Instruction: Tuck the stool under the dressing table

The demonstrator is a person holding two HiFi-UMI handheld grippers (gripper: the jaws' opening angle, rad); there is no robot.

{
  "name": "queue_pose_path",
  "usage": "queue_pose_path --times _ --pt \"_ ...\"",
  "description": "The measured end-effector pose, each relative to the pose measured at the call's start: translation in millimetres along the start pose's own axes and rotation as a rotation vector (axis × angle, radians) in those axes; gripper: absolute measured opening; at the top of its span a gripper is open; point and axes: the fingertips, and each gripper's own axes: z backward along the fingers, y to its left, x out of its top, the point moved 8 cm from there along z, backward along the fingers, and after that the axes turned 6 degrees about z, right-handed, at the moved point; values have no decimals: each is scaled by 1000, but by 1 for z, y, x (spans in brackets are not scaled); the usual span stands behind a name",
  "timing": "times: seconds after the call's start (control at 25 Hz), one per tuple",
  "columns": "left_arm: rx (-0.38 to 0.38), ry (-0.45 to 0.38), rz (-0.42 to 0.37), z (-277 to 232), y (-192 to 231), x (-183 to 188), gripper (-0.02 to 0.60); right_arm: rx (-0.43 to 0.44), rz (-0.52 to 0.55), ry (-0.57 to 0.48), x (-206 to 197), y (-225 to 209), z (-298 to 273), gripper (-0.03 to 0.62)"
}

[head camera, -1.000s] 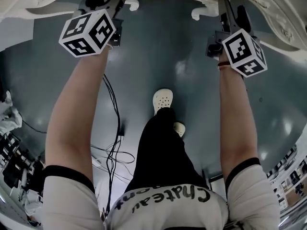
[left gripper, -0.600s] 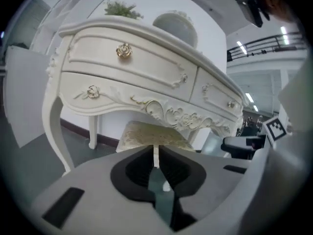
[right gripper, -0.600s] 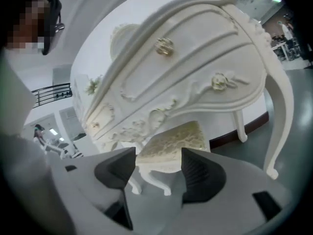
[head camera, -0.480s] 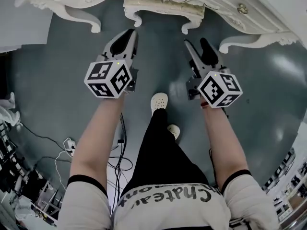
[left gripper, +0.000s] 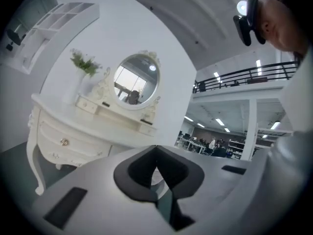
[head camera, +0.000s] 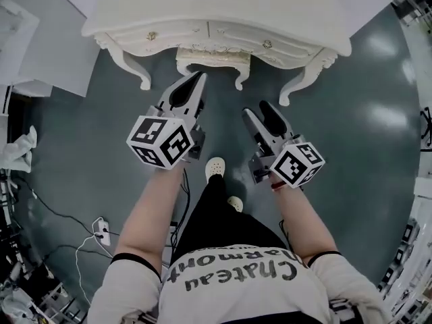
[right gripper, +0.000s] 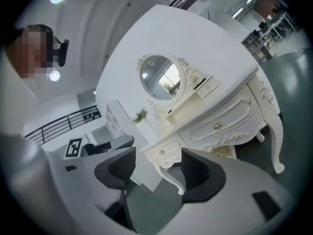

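The cream dressing table (head camera: 223, 12) stands at the top of the head view. Its matching stool (head camera: 212, 59) sits tucked between the table's front legs. My left gripper (head camera: 200, 78) hovers in the air in front of the stool, its jaws just closed together on nothing. My right gripper (head camera: 259, 111) floats beside it, open and empty, apart from the table. In the left gripper view, the table (left gripper: 68, 131) and its oval mirror (left gripper: 137, 81) lie beyond the shut left gripper (left gripper: 155, 150). In the right gripper view, the open right gripper (right gripper: 159, 173) faces the table (right gripper: 220, 114), with the stool (right gripper: 222, 152) beneath it.
The person's shoes (head camera: 214, 169) stand on the grey floor behind the grippers. Cables and a power strip (head camera: 101, 231) lie at the lower left. White panels (head camera: 40, 46) lean left of the table. A plant in a vase (left gripper: 83, 67) stands on the tabletop.
Both grippers have pulled back from under the table and risen. The view has drawn away, so the whole table and tucked stool now show. The left jaws went from open to shut.
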Motion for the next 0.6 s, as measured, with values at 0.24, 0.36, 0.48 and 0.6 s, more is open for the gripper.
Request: queue_pose_path --times 0.24,0.36,0.48,0.6 --pt "-170 -20 -73 54 -105 93 23 82 45 -87 86 73 34 307" --pt "-256 -52 -118 83 -150 141 23 148 148 -117 140 124 42 307" --pt "-334 -96 -160 106 -172 178 23 234 228 -172 182 171 40 307" --pt "-373 -139 -172 121 -179 204 23 302 288 -194 208 214 40 307"
